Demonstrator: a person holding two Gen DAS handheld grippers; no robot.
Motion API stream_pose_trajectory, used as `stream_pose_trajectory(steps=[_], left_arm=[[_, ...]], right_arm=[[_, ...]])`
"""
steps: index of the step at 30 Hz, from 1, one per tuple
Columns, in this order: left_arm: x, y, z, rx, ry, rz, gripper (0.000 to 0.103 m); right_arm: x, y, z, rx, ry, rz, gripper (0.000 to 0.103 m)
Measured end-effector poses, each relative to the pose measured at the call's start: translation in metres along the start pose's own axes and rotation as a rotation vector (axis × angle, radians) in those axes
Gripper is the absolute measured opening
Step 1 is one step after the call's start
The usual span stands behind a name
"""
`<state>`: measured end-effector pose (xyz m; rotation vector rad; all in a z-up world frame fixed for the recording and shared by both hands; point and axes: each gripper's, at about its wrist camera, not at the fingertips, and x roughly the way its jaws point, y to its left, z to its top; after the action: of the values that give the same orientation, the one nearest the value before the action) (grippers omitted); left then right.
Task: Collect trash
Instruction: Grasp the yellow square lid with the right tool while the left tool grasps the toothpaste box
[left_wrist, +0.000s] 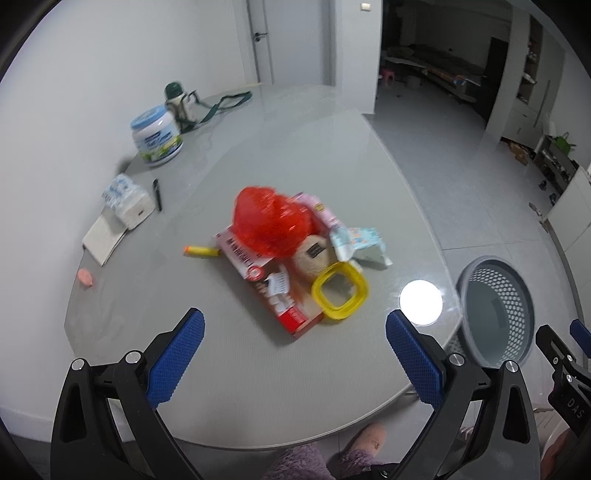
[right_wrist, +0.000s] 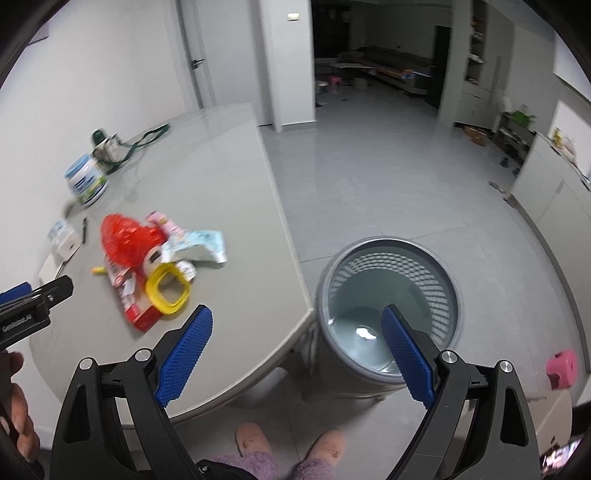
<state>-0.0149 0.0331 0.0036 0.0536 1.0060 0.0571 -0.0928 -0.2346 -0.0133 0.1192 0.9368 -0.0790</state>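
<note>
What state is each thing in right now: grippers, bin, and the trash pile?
Left gripper: open, holding nothing, above the table.
Right gripper: open, holding nothing, over the table edge and bin.
Bin: upright on the floor beside the table, no trash inside.
Trash pile: heaped on the table, untouched.
Yellow ring: lying flat against the pile.

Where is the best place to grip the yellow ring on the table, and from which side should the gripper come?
Probably the near edge of the yellow ring. It lies almost flat with an open middle, its far side against the trash pile, its near side free. Coming from above, the open left gripper could put one finger inside the hole and one outside.
</note>
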Motion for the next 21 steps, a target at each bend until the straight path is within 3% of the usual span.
stream_pose_trajectory(steps=[7,11,21], left_arm=[[0.036,0.060,-0.020,-0.092,0.053,0.063,0.097],[0.052,0.087,-0.031,-0.123,0.041,0.078,0.097],[0.102,0.098,-0.040,-0.135,0.043,0.066,0.097]], right_arm=[[0.047,0.059,-0.008,-0.151,0.075,0.107,0.088],[0.078,0.092,-0.011,-0.201,0.108,0.142,0.088],[0.159,0.137,-0.010,-0.251,0.153,0.135,0.088]])
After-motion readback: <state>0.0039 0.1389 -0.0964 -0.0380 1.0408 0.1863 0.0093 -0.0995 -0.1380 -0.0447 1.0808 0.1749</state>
